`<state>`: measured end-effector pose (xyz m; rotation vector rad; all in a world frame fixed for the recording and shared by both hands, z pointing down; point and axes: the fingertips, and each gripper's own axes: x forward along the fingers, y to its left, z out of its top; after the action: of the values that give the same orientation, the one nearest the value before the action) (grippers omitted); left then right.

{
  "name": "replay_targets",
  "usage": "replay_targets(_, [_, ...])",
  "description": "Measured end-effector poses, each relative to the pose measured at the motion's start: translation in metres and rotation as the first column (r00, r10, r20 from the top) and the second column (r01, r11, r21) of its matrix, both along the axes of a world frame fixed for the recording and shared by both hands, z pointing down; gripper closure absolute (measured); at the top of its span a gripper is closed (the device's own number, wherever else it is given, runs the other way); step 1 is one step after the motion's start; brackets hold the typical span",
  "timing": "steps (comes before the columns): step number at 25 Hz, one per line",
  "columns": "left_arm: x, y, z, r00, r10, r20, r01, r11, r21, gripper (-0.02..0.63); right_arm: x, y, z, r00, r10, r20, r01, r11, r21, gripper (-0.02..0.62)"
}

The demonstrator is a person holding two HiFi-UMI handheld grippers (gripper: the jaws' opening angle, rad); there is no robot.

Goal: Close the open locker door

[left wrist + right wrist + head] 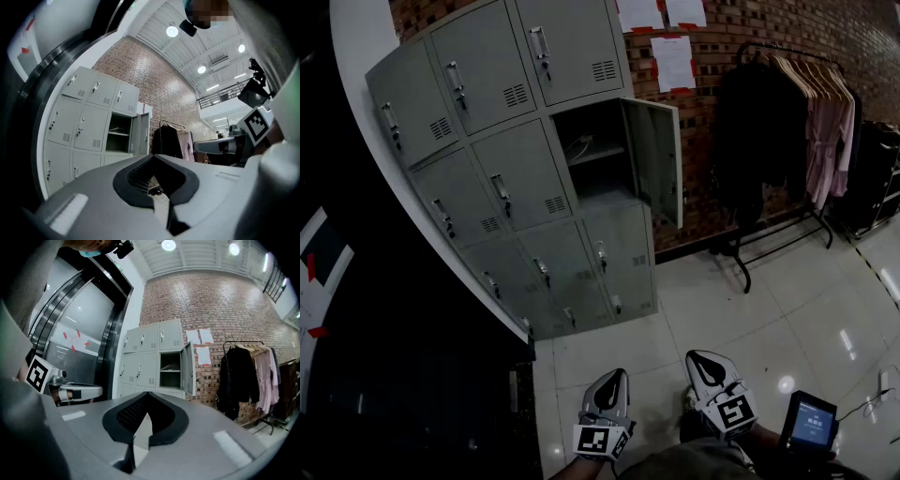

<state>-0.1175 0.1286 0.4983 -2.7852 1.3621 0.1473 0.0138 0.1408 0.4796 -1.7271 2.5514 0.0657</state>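
Both hand-held grippers hang low over the tiled floor (741,309), jaws pressed together and holding nothing: the left hand-held gripper (615,377) and the right hand-held gripper (703,359), two in all. The open locker door (654,157) lies straight ahead of them and higher up, well apart from both. It stands upright, its long axis vertical, hinged on its right edge and swung out into the room. It seems a little nearer the right one, which looks better placed to push it shut leftward. The lockers (516,187) count nine doors, eight closed and one open. One clothes rack (787,131) stands off to the right.
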Motion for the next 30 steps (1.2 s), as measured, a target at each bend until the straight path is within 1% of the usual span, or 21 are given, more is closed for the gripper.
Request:
replay_targets(3, [0.012,-0.028,0.002,1.000,-0.006,0.002,0.006,1.000,-0.005,0.604,0.012,-0.030,0.005,1.000,-0.004,0.004,0.004,1.000,-0.001,0.589])
replay_targets(9, [0.045,-0.105,-0.002,0.999,-0.040,0.012,0.040,0.999,0.001,0.604,0.046,-0.110,0.006,0.999,-0.036,0.020,0.035,0.999,0.020,0.589])
replay_targets(12, [0.067,-0.150,-0.012,0.998,-0.055,0.013,0.055,0.998,0.012,0.604,0.069,-0.156,-0.003,0.999,-0.043,0.031,0.043,0.999,0.019,0.589])
replay_targets(17, [0.095,-0.221,-0.023,0.995,-0.101,0.009,0.101,0.995,0.026,0.604,0.100,-0.230,-0.011,0.996,-0.089,0.023,0.088,0.996,0.011,0.589])
replay_targets(20, [0.111,-0.254,-0.028,0.993,-0.122,0.006,0.122,0.992,0.035,0.604,0.117,-0.266,-0.018,0.994,-0.105,0.029,0.104,0.994,0.034,0.589])
replay_targets(26, [0.125,-0.307,-0.031,0.989,-0.149,0.005,0.149,0.988,0.045,0.604,0.140,-0.324,-0.022,0.993,-0.117,0.006,0.117,0.992,0.037,0.589])
replay_targets(28, [0.128,-0.323,-0.032,0.989,-0.146,0.005,0.146,0.988,0.047,0.604,0.144,-0.339,-0.025,0.994,-0.113,0.014,0.112,0.993,0.045,0.589])
replay_targets(30, [0.130,-0.337,-0.033,0.991,-0.135,0.005,0.134,0.990,0.051,0.604,0.146,-0.352,-0.025,0.994,-0.109,0.001,0.109,0.993,0.044,0.589])
